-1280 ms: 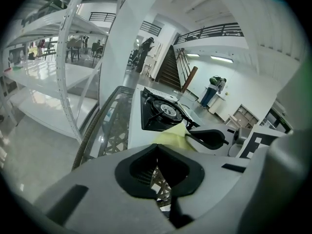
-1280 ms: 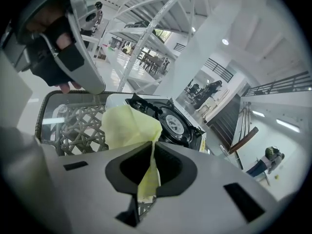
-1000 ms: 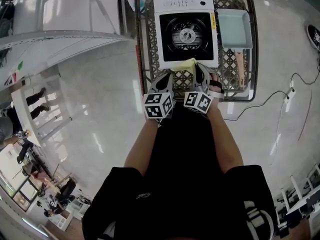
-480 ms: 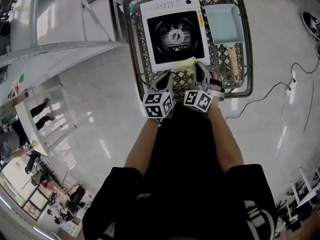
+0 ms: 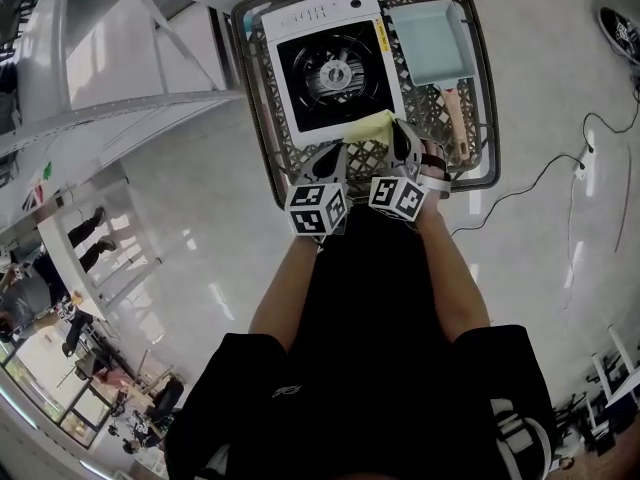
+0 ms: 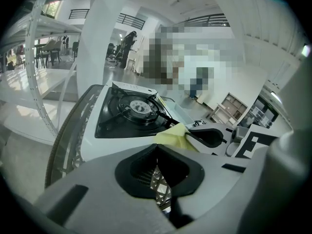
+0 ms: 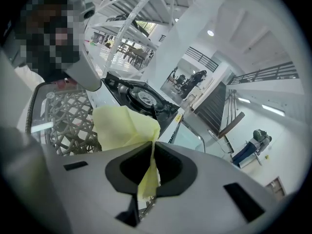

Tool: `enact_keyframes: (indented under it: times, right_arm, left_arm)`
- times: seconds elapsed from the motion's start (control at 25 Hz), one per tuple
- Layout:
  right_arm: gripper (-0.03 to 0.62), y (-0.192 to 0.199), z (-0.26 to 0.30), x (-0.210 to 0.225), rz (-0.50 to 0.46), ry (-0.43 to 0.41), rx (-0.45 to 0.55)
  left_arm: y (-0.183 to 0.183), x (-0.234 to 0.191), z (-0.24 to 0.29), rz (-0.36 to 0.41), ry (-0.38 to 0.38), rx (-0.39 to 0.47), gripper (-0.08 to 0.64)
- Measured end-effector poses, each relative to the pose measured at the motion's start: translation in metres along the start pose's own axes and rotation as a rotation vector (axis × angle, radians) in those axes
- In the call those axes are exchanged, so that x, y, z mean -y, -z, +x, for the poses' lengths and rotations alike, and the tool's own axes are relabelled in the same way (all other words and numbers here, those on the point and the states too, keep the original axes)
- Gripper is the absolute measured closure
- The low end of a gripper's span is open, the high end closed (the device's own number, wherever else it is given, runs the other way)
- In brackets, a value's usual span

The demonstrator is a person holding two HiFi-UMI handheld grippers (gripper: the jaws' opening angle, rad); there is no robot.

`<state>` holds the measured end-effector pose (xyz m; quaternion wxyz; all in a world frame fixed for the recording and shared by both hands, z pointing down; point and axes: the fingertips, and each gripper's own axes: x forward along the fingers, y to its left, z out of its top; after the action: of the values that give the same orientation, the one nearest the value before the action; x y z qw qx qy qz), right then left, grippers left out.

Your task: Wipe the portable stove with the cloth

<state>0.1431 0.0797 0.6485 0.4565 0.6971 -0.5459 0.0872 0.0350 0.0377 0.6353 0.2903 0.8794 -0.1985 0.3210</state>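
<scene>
pinching the yellow cloth (image 7: 122, 123) at the near right corner of the portable stove (image 5: 330, 63)

a pale blue tray (image 5: 430, 33) lies just right of the stove, both inside a wire lattice basket (image 5: 255, 108); a cable (image 5: 520, 193) trails over the floor to the right. the cloth covers the stove's near right corner, and the basket's far rim is cut off at the frame edge. the right gripper (image 7: 150, 150) is clamped on a fold of the cloth. the left gripper (image 6: 156, 149), just beside it, has its jaws together on nothing.
</scene>
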Motion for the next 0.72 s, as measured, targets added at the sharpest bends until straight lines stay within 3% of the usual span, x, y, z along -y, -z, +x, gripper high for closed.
enact_keyframes:
  times: [0.4, 0.6, 0.72]
  right_arm:
    - [0.571, 0.026, 0.011, 0.032, 0.152, 0.013, -0.033]
    - [0.571, 0.027, 0.021, 0.037, 0.292, -0.092, 0.010]
    - [0.571, 0.030, 0.028, 0.038, 0.444, -0.185, -0.014]
  left_arm:
    - [-0.008, 0.019, 0.016, 0.035, 0.001, -0.018, 0.543]
    - [-0.012, 0.020, 0.015, 0.041, -0.018, -0.026, 0.543]
    - [-0.016, 0.017, 0.016, 0.043, -0.034, -0.032, 0.543]
